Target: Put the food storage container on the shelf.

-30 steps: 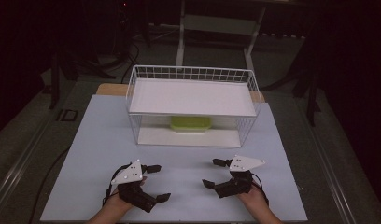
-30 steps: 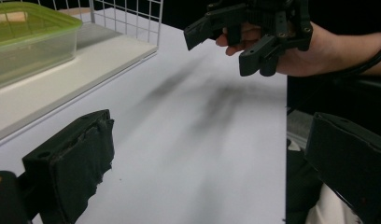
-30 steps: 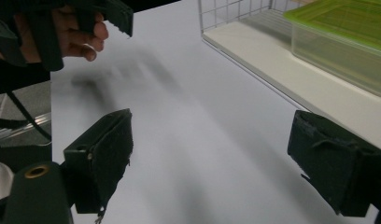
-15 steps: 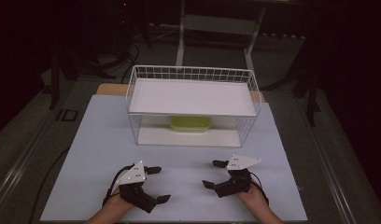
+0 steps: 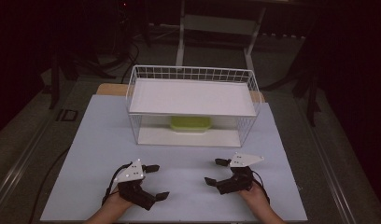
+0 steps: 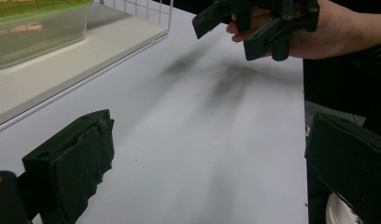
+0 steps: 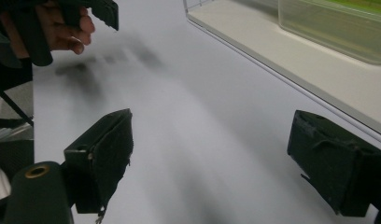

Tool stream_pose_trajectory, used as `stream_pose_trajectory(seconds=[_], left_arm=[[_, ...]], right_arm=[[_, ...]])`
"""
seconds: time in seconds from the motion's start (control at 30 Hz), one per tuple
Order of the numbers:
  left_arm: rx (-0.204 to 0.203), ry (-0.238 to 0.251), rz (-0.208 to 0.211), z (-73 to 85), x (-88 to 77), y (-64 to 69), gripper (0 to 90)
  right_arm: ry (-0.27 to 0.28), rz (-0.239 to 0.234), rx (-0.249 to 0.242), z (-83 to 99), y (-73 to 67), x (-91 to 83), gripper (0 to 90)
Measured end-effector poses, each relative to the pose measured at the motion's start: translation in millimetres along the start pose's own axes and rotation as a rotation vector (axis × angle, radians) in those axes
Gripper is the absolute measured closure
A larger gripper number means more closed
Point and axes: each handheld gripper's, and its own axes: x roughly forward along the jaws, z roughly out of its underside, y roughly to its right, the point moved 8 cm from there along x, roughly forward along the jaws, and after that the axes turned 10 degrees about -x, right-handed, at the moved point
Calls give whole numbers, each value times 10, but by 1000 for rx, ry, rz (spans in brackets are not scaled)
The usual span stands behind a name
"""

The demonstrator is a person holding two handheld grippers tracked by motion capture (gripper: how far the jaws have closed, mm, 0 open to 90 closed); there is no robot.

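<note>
No readable text, label, brand or number anywhere; floor marking left of table illegible

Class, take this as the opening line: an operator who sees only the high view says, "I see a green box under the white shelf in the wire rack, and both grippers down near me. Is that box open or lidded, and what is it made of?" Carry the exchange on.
Observer: The left gripper view shows the box as clear plastic with a green lid on it.
Operator: Does it sit on the table itself?
Observer: No, the right gripper view shows it standing on the rack's white base board.
Operator: Anything between the jaws?
Observer: Nothing. Both the left gripper and the right gripper stand wide open over bare table.
</note>
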Motion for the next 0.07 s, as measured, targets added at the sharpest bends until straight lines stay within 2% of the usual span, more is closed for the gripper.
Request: stream_pose_trajectory(seconds=[0.07], left_arm=[[-2, 1, -2, -4, -5, 1, 20]], right_arm=[[1, 5, -6, -4, 2, -8, 143]])
